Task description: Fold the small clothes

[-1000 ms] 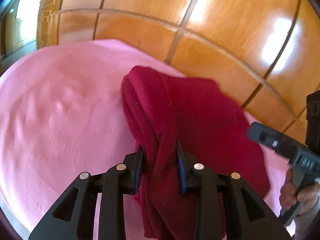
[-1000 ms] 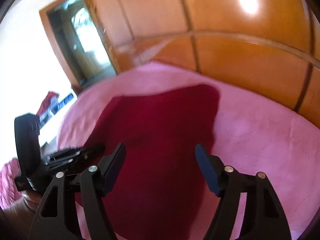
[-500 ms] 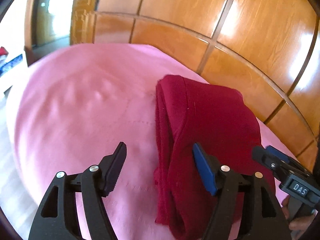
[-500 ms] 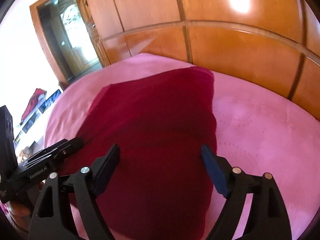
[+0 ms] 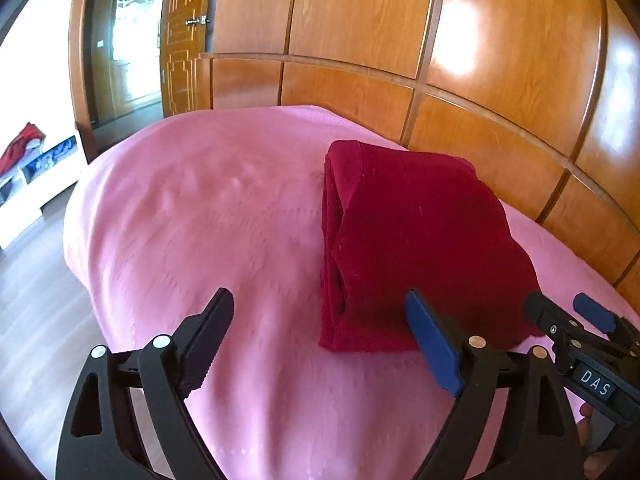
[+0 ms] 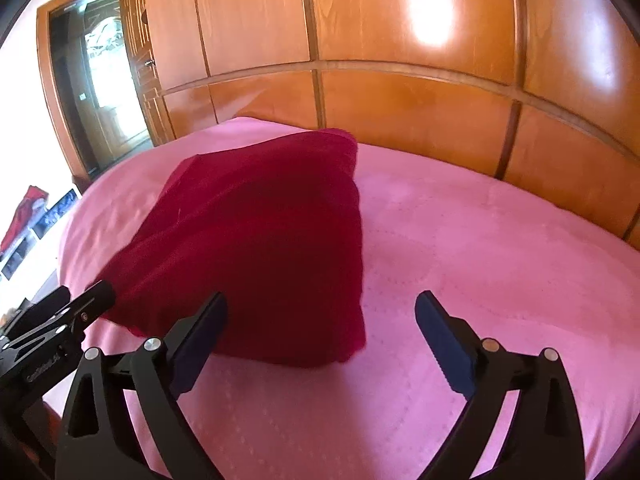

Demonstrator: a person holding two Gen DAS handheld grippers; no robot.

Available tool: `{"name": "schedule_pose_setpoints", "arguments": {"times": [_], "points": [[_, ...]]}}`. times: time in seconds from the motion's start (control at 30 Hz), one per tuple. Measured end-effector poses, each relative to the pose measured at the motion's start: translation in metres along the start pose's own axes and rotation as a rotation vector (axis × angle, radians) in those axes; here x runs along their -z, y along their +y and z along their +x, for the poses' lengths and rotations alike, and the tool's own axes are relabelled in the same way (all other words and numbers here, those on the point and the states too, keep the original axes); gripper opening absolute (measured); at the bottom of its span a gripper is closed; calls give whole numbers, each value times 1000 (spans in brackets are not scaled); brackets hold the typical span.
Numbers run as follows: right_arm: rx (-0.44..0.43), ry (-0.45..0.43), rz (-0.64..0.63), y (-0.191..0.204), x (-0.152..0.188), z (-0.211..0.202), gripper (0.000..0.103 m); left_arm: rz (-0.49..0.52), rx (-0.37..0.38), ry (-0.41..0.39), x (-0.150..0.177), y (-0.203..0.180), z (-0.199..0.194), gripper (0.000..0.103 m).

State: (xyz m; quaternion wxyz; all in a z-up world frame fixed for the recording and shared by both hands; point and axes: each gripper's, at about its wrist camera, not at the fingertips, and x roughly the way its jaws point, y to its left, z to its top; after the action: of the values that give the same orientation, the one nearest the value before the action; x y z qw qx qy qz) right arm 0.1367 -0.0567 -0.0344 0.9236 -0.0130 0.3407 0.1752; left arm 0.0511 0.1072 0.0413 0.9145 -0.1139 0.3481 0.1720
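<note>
Here: one dark red garment (image 5: 420, 248), folded into a thick rectangular stack, lying on a pink bedspread (image 5: 200, 220) near the wooden panelled headboard (image 5: 480, 80). Layered edges of the fold face the left side in the left wrist view. Left tool (image 5: 324, 336): jaws wide, having just been opening, nothing between them; its blue-padded finger sits in front of the garment's near edge. Right tool (image 6: 320, 340): jaws likewise wide, having just been opening, empty; the garment's near right corner lies just beyond its gap, pads clear of the cloth. Each tool shows at the other view's lower edge. Background: a wooden door (image 5: 180, 40), white low furniture (image 5: 36, 176) at far left.
</note>
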Motion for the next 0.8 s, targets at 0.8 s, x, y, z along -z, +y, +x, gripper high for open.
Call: {"name": "schedule_pose_setpoints", "arguments": {"times": [0.8], "points": [[116, -83, -18, 8, 41, -47, 100, 17, -50, -29, 25, 0, -33, 98]]}}
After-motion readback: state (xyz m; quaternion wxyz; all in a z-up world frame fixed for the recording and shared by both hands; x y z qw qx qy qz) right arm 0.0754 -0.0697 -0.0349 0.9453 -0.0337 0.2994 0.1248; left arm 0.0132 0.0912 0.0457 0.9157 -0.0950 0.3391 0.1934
